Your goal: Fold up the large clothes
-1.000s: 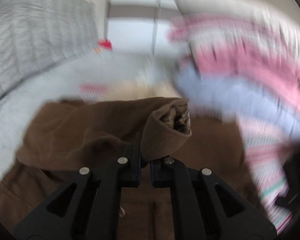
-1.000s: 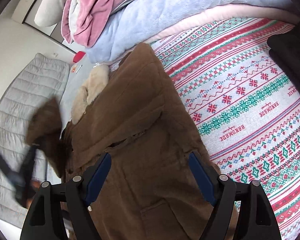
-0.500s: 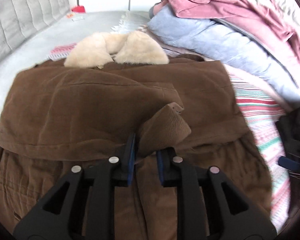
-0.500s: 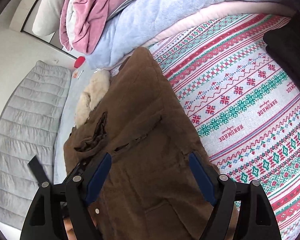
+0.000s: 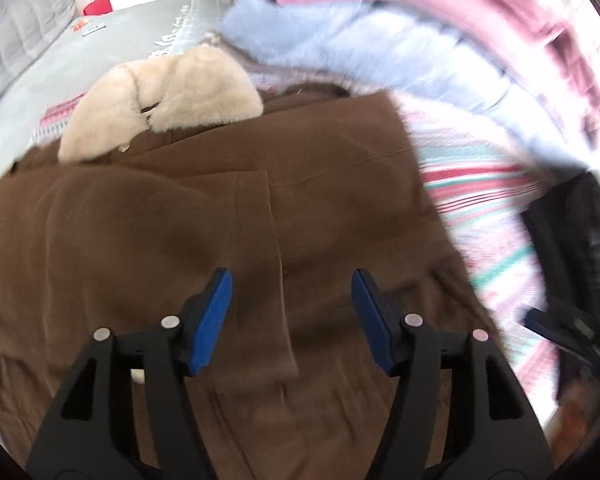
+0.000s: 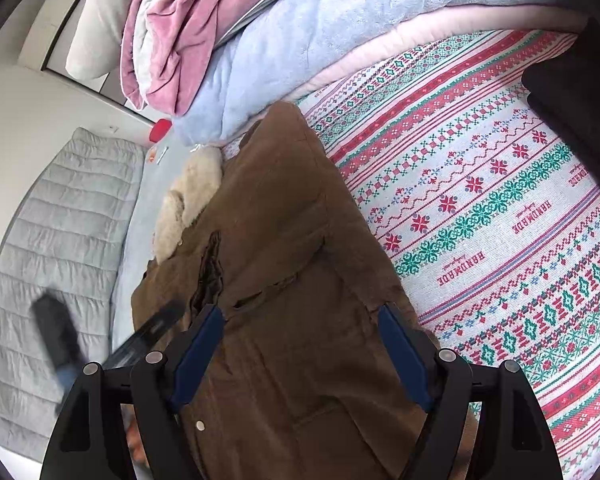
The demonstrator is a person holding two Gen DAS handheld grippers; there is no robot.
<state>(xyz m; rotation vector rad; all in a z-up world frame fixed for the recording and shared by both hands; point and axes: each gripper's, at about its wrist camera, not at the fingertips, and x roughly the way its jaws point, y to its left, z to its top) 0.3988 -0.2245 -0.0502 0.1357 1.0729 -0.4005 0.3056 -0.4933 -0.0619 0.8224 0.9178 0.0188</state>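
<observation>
A brown corduroy coat (image 5: 204,216) with a cream fleece collar (image 5: 168,100) lies flat on the bed; its sleeve is folded across the body, cuff end (image 5: 288,360) just ahead of my left gripper (image 5: 292,312), which is open and empty above it. In the right wrist view the coat (image 6: 300,288) and collar (image 6: 188,200) lie lengthwise. My right gripper (image 6: 300,352) is open and empty over the coat's lower part. The left gripper (image 6: 140,340) shows blurred at the coat's left edge.
A patterned red, green and white bedspread (image 6: 500,220) lies to the right of the coat. Piled blue and pink blankets (image 6: 260,40) sit at the bed's far end. A grey quilted headboard (image 6: 52,240) is to the left. A dark garment (image 6: 580,100) lies at the right edge.
My left gripper opened and let go of the coat sleeve, which now lies flat across the coat body. The left gripper pulled back. My right gripper stayed open and barely moved.
</observation>
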